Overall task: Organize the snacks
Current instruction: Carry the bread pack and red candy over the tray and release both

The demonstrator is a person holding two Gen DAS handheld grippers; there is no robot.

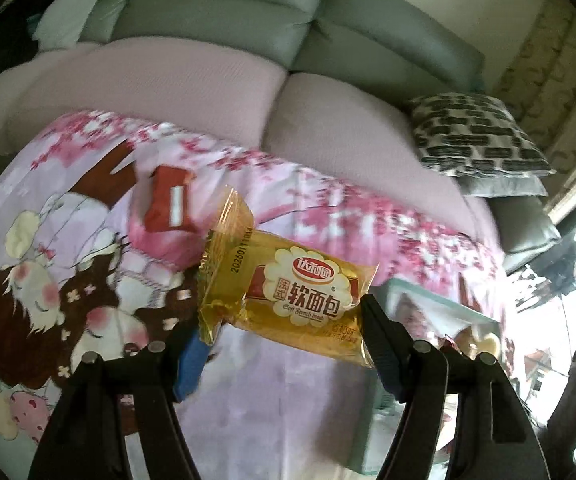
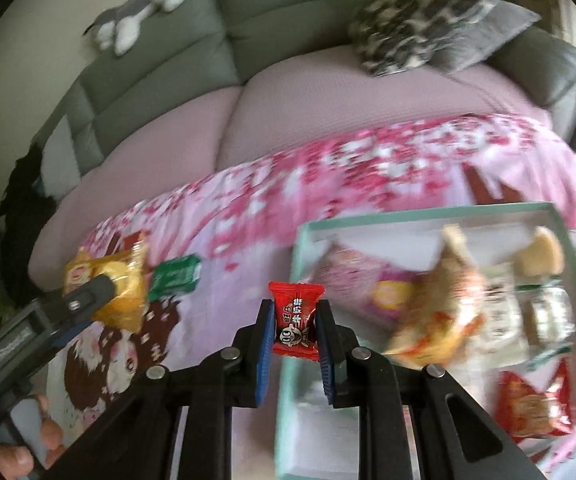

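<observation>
**Both grippers loaded, snacks on the way to the box**

Sofa point(image 1: 216, 32) at the back, pink seat cushions, with the cartoon blanket point(image 1: 68, 280) spread in front as the work surface

Mint-rimmed box point(image 2: 419, 216) sits on the blanket on the right side. It already has several packets in it, blurred: an orange-red one, a pale one, a red one near the front corner. So that's the collection point, my read

Left gripper point(image 1: 284, 344) is clamped on the yellow bread packet point(image 1: 299, 296), pads on its two ends, so the jaws stand fairly wide. Packet is lifted clear of the blanket and hangs level between the fingers. End-on grip probably keeps the soft bread from getting squashed

Right gripper point(image 2: 293, 340) is pinched tight on the small red candy point(image 2: 295, 320), gripped across its narrow waist, wrapper ends free above and below. It hangs just over the box's near-left rim, so the drop looks close

Still loose on the blanket: a green packet point(image 2: 175, 278) beside the bread, and a red wrapper point(image 1: 168, 204) further back

Risk: the candy is at the rim, not inside; let go early and it lands outside
</observation>
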